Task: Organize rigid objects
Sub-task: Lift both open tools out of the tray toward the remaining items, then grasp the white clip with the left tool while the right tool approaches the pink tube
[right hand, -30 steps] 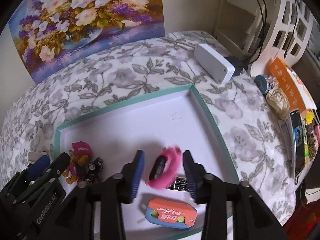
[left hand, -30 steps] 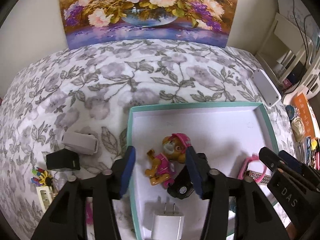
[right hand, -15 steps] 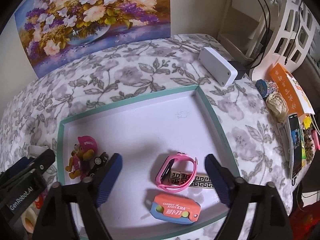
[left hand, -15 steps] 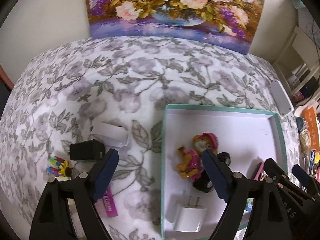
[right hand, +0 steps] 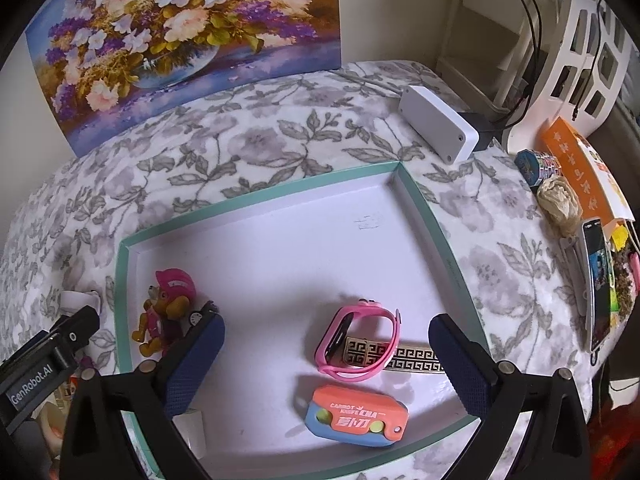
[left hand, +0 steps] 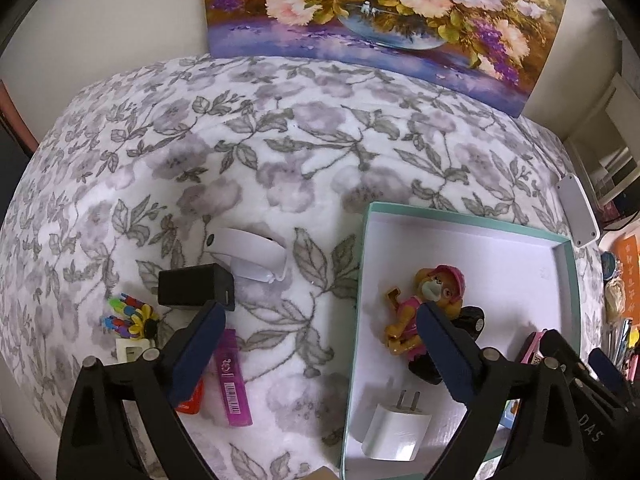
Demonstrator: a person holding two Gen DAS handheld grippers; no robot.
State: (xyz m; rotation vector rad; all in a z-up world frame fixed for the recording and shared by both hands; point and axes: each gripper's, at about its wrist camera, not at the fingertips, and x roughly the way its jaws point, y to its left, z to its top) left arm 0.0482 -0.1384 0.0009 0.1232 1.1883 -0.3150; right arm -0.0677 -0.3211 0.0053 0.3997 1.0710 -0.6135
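— Teal-edged tray (right hand: 424,200) holds what?
— Pink watch (right hand: 358,342) near its front edge, puppy toy (right hand: 168,308) at the left wall.
— And the tools?
— Left gripper (left hand: 320,344) and right gripper (right hand: 326,356) both spread wide, grasping nothing.

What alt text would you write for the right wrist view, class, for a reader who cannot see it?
The open right gripper hovers over a teal-rimmed white tray on a floral cloth. In the tray lie a pink watch, an orange-and-blue toy knife and a pink-hatted toy dog.

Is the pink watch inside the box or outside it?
Inside: the pink watch lies on the white floor of the teal-rimmed box.
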